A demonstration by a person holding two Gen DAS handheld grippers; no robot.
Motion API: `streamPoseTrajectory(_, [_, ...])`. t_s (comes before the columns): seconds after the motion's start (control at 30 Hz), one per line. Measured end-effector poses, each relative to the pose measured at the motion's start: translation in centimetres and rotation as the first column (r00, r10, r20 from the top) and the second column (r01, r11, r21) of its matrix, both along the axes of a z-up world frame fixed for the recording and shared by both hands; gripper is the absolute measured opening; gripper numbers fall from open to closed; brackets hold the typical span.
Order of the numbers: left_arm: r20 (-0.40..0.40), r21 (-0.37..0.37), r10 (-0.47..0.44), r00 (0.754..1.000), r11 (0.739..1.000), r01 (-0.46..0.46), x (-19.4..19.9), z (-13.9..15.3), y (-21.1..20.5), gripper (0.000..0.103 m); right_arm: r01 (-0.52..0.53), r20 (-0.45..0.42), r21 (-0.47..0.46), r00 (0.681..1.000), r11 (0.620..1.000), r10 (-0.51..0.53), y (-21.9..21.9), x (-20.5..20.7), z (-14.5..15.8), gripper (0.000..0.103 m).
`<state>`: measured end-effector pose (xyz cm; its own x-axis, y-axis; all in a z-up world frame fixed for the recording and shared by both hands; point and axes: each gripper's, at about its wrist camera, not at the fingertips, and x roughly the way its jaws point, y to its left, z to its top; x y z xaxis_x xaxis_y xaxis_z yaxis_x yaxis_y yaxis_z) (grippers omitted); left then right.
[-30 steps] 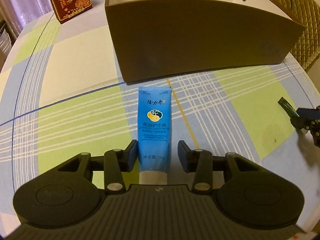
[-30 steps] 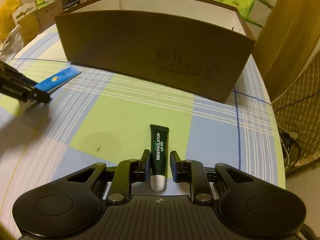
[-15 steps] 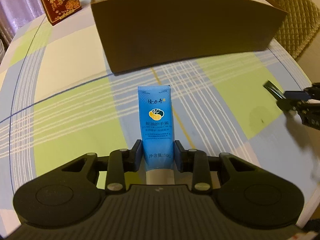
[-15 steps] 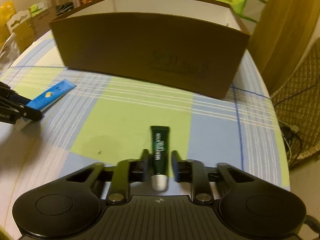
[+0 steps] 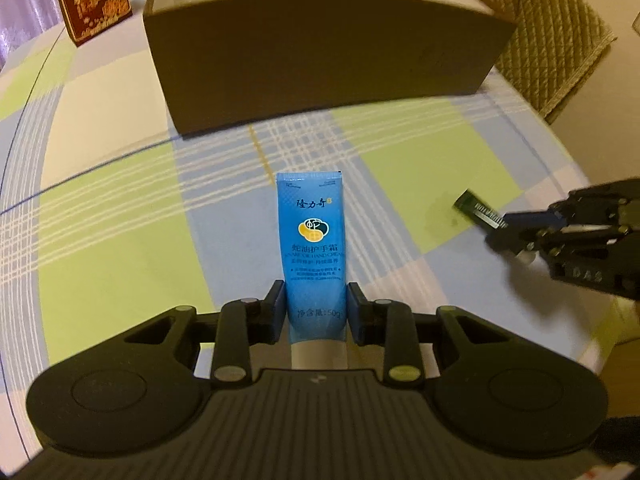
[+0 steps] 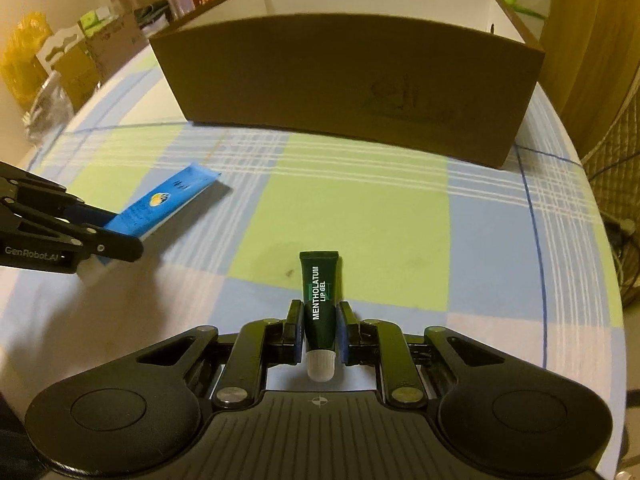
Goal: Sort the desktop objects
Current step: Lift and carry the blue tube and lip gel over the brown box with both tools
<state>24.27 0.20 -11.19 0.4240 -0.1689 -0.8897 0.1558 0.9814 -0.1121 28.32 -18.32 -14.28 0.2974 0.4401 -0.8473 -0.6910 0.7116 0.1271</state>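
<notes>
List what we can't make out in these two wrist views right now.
- Brown box floor: both views, hidden by its near wall.
- Blue hand cream tube cap: left view, behind the left gripper body.
- Lip gel tube in left view: blurred, text unreadable.
- Right gripper: cut off by the left view's edge.

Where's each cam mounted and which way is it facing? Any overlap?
Left wrist: on the left gripper, looking along its fingers at the blue hand cream tube it clamps, brown box beyond.
Right wrist: on the right gripper, clamping the lip gel tube, same box ahead.
Shared: box, both tubes, each other's gripper, plaid tablecloth.
</notes>
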Motion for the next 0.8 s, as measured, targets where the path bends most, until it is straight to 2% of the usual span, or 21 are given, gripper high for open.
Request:
streamPoseTrajectory(0.33, [0.113, -0.036, -0.005, 0.994, 0.999, 0.009, 0.7, 4.4, -0.3, 0.026, 0.038, 0.017, 0.075, 0.999, 0.996, -0.039, 0.2, 0.8, 3.2, 0.013])
streamPoseTrajectory(0.8, [0.215, -0.082, 0.024, 0.976, 0.997, -0.006, 2.3, 7.7, -0.2, 0.026, 0.099, 0.047, 0.153, 0.993, 0.983, -0.107, -1.0, 4.1, 7.3, 0.013])
